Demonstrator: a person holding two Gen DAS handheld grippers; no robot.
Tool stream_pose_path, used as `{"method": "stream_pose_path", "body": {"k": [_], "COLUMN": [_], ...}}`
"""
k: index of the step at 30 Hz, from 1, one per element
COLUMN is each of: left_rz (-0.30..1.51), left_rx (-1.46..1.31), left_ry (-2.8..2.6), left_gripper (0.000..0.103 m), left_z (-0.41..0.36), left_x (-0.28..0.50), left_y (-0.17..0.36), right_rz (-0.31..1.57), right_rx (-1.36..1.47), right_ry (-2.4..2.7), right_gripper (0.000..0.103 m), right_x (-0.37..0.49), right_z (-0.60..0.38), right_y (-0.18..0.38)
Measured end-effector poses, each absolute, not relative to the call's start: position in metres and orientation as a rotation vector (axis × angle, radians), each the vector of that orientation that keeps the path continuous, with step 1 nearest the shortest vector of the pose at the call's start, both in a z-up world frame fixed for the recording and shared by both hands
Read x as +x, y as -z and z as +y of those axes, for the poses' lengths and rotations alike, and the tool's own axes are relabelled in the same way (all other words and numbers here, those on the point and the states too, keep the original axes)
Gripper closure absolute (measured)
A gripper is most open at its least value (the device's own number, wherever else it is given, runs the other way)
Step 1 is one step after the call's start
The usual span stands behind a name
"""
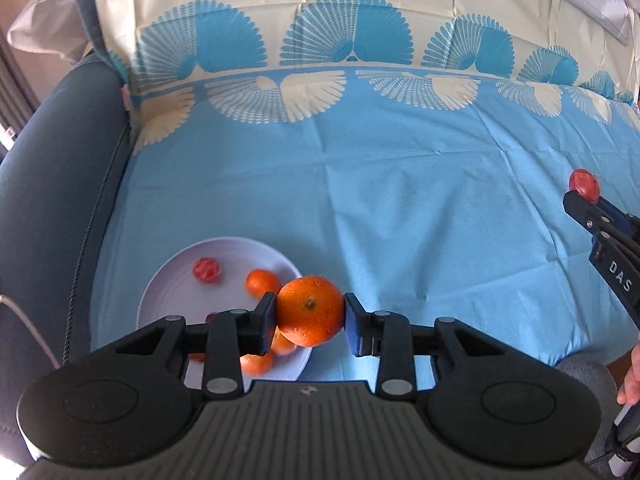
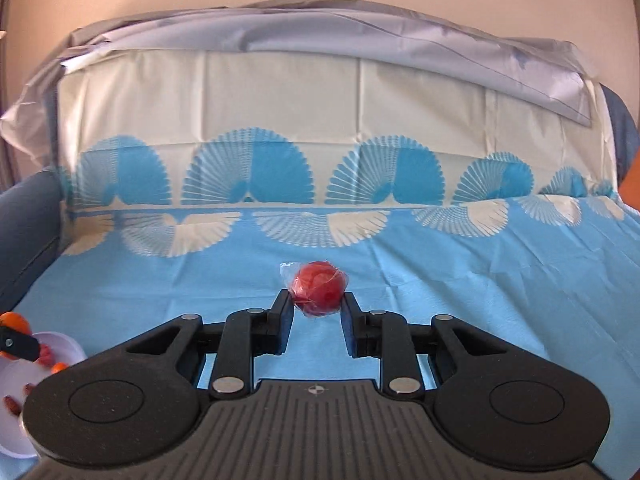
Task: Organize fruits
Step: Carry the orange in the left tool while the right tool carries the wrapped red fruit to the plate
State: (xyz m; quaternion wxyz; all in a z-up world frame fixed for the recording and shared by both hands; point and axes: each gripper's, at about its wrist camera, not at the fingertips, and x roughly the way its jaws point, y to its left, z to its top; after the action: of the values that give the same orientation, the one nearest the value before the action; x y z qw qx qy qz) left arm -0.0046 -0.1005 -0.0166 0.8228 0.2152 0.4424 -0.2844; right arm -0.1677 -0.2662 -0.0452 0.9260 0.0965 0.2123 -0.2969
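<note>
My left gripper (image 1: 310, 310) is shut on a large orange (image 1: 310, 312) and holds it above the right edge of a white plate (image 1: 172, 280). The plate holds a small red fruit (image 1: 206, 271) and several small oranges (image 1: 261, 282), some hidden behind the fingers. My right gripper (image 2: 318, 300) is shut on a red fruit in clear wrap (image 2: 318, 290), held above the blue cloth. That gripper and its red fruit (image 1: 585, 185) also show at the right edge of the left wrist view. The plate (image 2: 16, 368) shows at the lower left of the right wrist view.
A blue and cream patterned cloth (image 1: 380, 184) covers a sofa seat and backrest. The grey-blue sofa arm (image 1: 52, 200) rises at the left beside the plate. A grey sheet (image 2: 360, 36) drapes over the backrest top. A hand (image 1: 632, 376) shows at the right edge.
</note>
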Motion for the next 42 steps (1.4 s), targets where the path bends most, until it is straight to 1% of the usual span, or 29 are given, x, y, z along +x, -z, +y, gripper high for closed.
{"method": "stream_pose_path", "body": {"k": [7, 12, 18, 28, 42], "left_rz": [0.959, 0.960, 0.932, 0.903, 0.903], "left_rx": [0.452, 0.401, 0.361, 0.337, 0.337], "left_ry": [0.525, 0.501, 0.493, 0.506, 0.521], "left_gripper": [0.064, 0.064, 0.064, 0.064, 0.064], "left_z": [-0.026, 0.017, 0.049, 0.070, 0.072], "left_x": [-0.059, -0.081, -0.100, -0.119, -0.121], "left_y": [-0.019, -0.031, -0.041, -0.044, -0.044], "right_rz": [0.452, 0.457, 0.451, 0.423, 0.426], "right_rx": [0.216, 0.193, 0.146, 0.086, 0.068], "right_ry": [0.426, 0.363, 0.324, 0.305, 0.301], "right_gripper": [0.076, 0.076, 0.076, 0.076, 0.075], "right_x": [-0.217, -0.242, -0.260, -0.273, -0.275], "right_z": [-0.177, -0.127, -0.090, -0.064, -0.060], "right_y": [-0.007, -0.027, -0.040, -0.051, -0.051]}}
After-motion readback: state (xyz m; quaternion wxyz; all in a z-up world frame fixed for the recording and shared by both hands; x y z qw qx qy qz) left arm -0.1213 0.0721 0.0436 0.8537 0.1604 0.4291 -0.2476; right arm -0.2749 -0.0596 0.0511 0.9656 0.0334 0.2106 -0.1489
